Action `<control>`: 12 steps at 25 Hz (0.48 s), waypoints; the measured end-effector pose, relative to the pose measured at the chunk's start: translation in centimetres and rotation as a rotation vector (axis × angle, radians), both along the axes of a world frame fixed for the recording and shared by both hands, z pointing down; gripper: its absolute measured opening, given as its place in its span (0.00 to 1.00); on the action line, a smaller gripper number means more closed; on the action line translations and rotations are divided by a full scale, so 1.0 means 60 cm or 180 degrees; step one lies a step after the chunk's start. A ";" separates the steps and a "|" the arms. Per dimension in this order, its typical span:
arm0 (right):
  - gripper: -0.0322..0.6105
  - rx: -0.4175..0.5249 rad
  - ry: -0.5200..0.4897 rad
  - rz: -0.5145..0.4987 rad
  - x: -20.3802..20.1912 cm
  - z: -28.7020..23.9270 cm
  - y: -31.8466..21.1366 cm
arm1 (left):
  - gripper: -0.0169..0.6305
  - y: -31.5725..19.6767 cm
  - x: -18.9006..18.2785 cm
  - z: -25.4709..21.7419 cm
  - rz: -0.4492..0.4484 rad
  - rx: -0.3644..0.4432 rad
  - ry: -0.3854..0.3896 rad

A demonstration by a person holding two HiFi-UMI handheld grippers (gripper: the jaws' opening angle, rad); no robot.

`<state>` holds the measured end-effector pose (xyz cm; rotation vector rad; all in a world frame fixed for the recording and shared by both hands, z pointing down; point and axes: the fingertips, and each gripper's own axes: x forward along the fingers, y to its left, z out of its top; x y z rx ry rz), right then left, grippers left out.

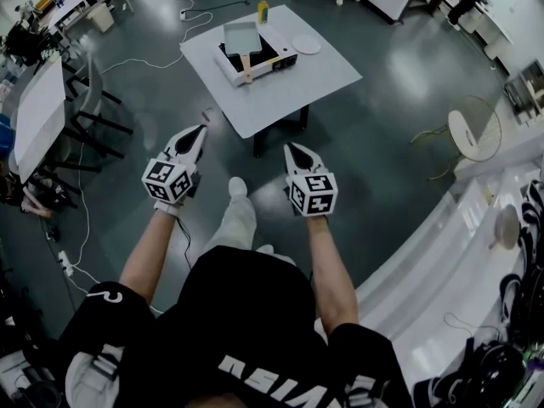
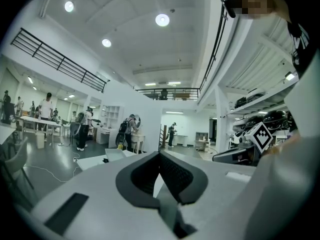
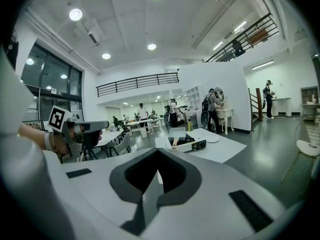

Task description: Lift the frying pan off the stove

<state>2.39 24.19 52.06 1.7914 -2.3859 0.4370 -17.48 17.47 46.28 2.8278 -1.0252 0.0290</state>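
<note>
Left tongs (image 1: 203,130), right tongs (image 1: 290,147) — closed, held forward.

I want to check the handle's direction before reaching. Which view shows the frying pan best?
The head view: the frying pan is seen whole from above, its handle toward the person, on the stove. The right gripper view shows it small and side-on. The left gripper view shows only part of it.

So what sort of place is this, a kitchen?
Likely an open lab or studio, not a kitchen: a portable stove on a white table, work desks, a railed balcony.
</note>
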 end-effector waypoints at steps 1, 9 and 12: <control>0.04 -0.0007 0.0004 0.0003 0.003 0.002 -0.010 | 0.02 -0.010 0.002 0.003 0.0005 -0.0006 0.0001; 0.04 -0.0048 0.0042 0.0001 0.018 0.007 -0.097 | 0.02 -0.101 0.025 0.022 0.0030 -0.0068 -0.0005; 0.04 -0.0060 0.0060 -0.0024 0.024 0.009 -0.128 | 0.02 -0.131 0.036 0.029 0.0029 -0.0093 -0.0007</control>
